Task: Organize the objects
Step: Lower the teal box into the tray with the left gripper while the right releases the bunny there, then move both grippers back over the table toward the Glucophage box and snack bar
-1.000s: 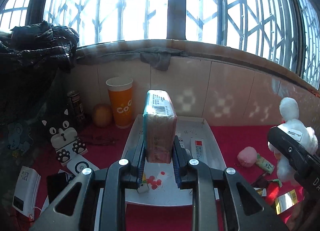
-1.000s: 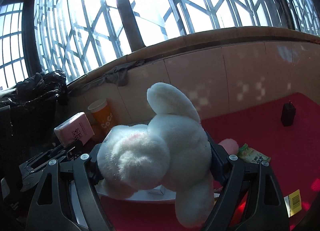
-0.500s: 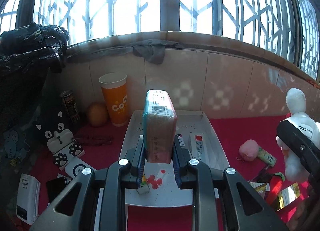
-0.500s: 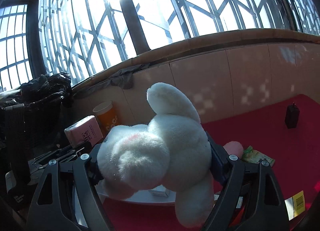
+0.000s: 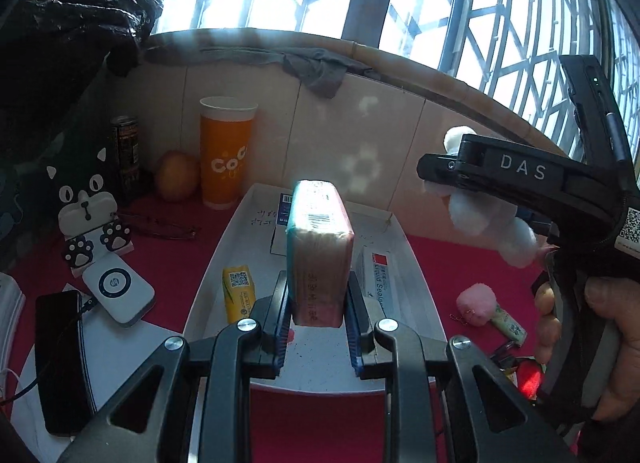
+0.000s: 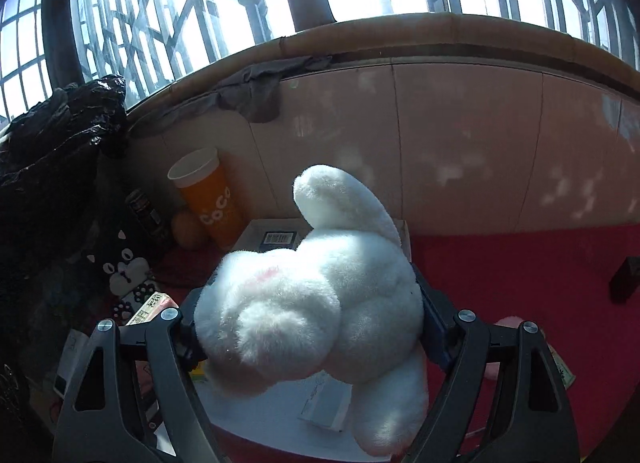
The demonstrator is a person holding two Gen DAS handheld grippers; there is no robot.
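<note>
While we hold both tools over the red cloth (image 5: 472, 263), our left gripper (image 5: 319, 303) pinches a tissue pack (image 5: 319, 247) upright between its pads, above the middle of the white tray (image 5: 216, 263); the pack's barcode end points toward twelve o'clock, at the tiled wall (image 5: 400, 135); our right gripper (image 6: 308, 327) squeezes a white plush rabbit (image 6: 312, 303) across its body, one ear sticking up toward twelve o'clock, its legs hanging toward five o'clock over the tray's near edge. In the left wrist view the right tool enters from three o'clock with the rabbit in its grip, and a hand (image 5: 600, 347) wraps the handle at four o'clock. Inside the tray lie a yellow sachet (image 5: 239, 293) at nine o'clock of the pack, a white and red sealant box (image 5: 376, 279) at three o'clock, and a flat box with a barcode (image 5: 282, 223) at eleven o'clock. Outside the tray, at ten o'clock, stand an orange paper cup (image 5: 224, 159), an orange fruit (image 5: 176, 177) just beside it and a dark can (image 5: 127, 151); a cat-shaped stand (image 5: 86, 215), a white round-cornered device (image 5: 118, 293) and a black phone (image 5: 60, 359) sit toward nine and eight o'clock; a pink pompom (image 5: 476, 301) lies on the cloth at four o'clock of the tray.
</note>
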